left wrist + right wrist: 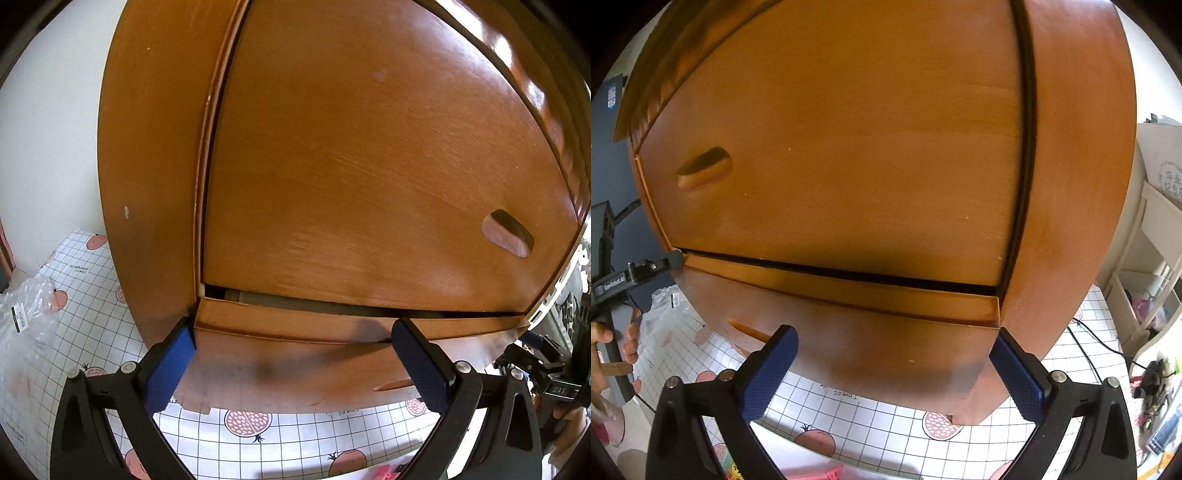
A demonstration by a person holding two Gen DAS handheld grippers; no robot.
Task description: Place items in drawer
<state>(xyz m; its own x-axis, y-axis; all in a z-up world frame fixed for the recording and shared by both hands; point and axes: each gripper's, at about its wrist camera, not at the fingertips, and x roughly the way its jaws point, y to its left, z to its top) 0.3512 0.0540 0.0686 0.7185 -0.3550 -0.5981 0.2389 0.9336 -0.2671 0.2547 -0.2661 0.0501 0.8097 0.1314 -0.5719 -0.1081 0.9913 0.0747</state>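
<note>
Tablecloth [92, 332] with a grid and fruit print under a wooden cabinet [1071, 221] by a white wall, crinkled plastic bag [26, 314] beside it, both left gripper [291, 365] and right gripper [894, 373] spread apart, empty, facing the lower drawer [871, 343], with pink items [820, 473] cut off below.

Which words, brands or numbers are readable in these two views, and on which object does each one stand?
"DAS": white letters on the black gripper handle, at the right edge of the left wrist view.
"GenRobot.AI": on the black gripper handle, at the left edge of the right wrist view.
Printing on the tablecloth, barcode label on the plastic bag, characters on the white shelf: too blurred to read.
</note>
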